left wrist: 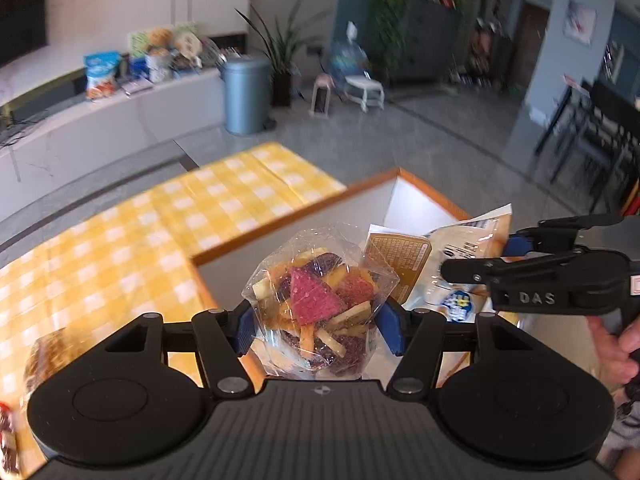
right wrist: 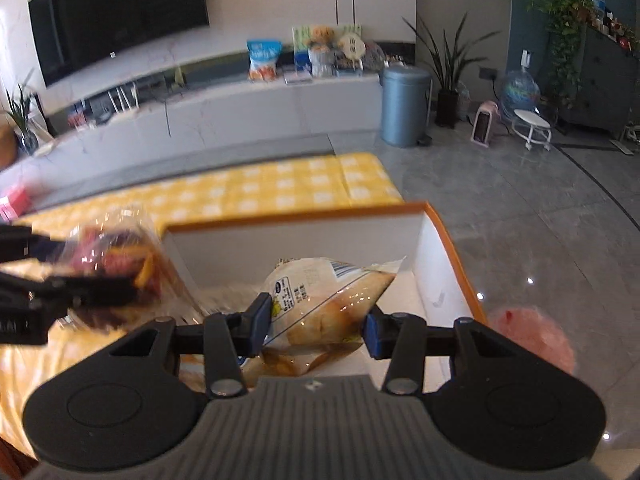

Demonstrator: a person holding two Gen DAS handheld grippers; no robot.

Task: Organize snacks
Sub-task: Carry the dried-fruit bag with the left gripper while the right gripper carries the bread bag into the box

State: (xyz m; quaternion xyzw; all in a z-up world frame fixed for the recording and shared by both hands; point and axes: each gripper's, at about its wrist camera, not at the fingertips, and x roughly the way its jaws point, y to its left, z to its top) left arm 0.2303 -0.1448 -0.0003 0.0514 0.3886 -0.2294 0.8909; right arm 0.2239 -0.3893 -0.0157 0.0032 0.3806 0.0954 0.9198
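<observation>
My left gripper (left wrist: 316,330) is shut on a clear bag of coloured vegetable chips (left wrist: 320,300) and holds it over the near corner of a white box with an orange rim (left wrist: 296,216). My right gripper (right wrist: 316,326) is shut on a clear bread bag with a white label (right wrist: 324,300) and holds it inside the same box (right wrist: 296,216). The right gripper shows in the left wrist view (left wrist: 472,268) on the bread bag (left wrist: 460,264). The left gripper with the chips bag (right wrist: 116,264) is blurred at the left in the right wrist view.
The box stands on a table with a yellow checked cloth (left wrist: 120,248). A wrapped bread (left wrist: 48,356) lies on the cloth at the left. A brown snack packet (left wrist: 400,256) is in the box. Grey tile floor (right wrist: 520,220) lies to the right.
</observation>
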